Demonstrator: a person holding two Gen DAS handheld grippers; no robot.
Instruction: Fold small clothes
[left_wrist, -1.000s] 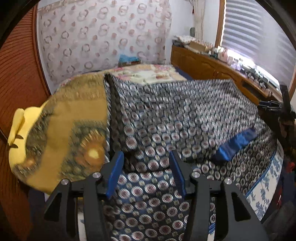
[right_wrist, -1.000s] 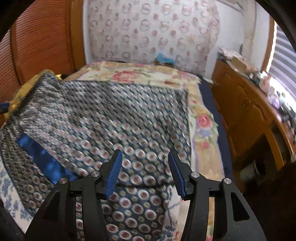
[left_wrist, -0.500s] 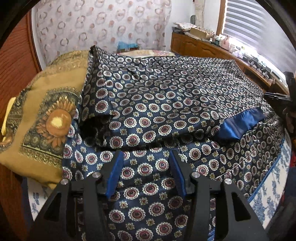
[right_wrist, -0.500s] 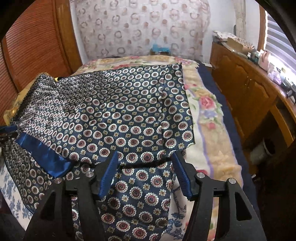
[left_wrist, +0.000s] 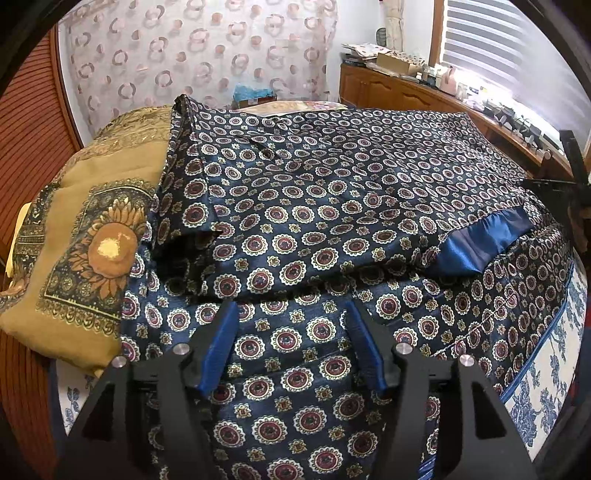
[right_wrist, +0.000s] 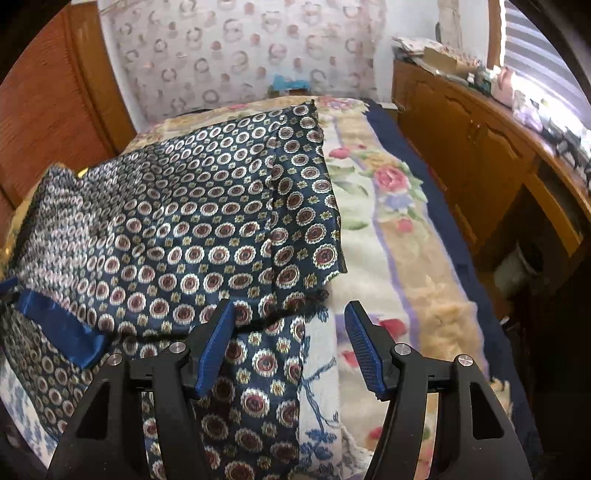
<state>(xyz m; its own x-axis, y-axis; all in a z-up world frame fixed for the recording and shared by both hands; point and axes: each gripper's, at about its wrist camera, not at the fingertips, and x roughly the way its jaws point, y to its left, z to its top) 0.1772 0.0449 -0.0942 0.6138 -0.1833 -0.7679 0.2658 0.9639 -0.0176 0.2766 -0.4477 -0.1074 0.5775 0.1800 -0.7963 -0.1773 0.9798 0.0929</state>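
A dark blue garment with red-and-white medallions (left_wrist: 332, 206) lies folded over itself on the bed, with a plain blue satin cuff (left_wrist: 480, 243) at its right. It also shows in the right wrist view (right_wrist: 192, 229), with the cuff (right_wrist: 59, 325) at the left. My left gripper (left_wrist: 291, 314) is open and empty, just above the garment's lower layer near its front edge. My right gripper (right_wrist: 290, 314) is open and empty, over the garment's right front corner where it meets the floral blanket (right_wrist: 399, 236).
A mustard sunflower-print cloth (left_wrist: 92, 236) lies left of the garment. A wooden cabinet (right_wrist: 480, 140) with clutter on top runs along the bed's right side. A patterned curtain (left_wrist: 199, 55) hangs behind. The other gripper (left_wrist: 569, 184) shows at the right edge.
Both grippers have moved down and closer to the garment. The right gripper has shifted right, toward the garment's corner. Both jaws have stayed open.
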